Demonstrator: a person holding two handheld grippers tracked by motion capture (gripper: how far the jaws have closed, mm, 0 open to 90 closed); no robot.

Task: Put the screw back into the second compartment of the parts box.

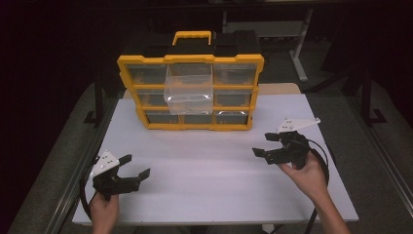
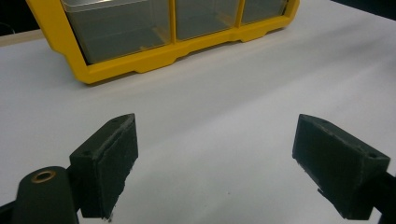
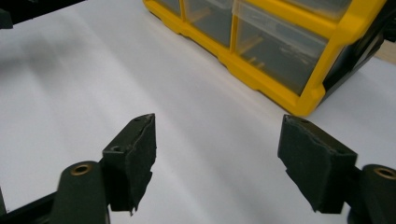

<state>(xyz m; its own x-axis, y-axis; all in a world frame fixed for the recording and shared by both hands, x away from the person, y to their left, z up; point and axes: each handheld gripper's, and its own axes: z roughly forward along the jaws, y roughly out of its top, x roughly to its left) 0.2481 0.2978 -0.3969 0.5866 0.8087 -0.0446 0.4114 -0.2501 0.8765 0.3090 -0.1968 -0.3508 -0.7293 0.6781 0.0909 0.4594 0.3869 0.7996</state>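
I've got my left gripper (image 1: 130, 171) near the table's (image 1: 204, 165) front-left corner, jaws spread, nothing between; right gripper (image 1: 268, 145) by the right edge, spread too, empty; the yellow organizer (image 1: 190, 92) stands well ahead at the back edge, one clear drawer (image 1: 189, 88) pulled out.

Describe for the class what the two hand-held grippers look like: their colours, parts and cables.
Both the left gripper and the right gripper are black, each topped by a pale grey three-cornered plate and trailing a black cable. The jaws end in blocky, dark, worn pads, with a brass-coloured ring near a jaw base. No sleeves show.
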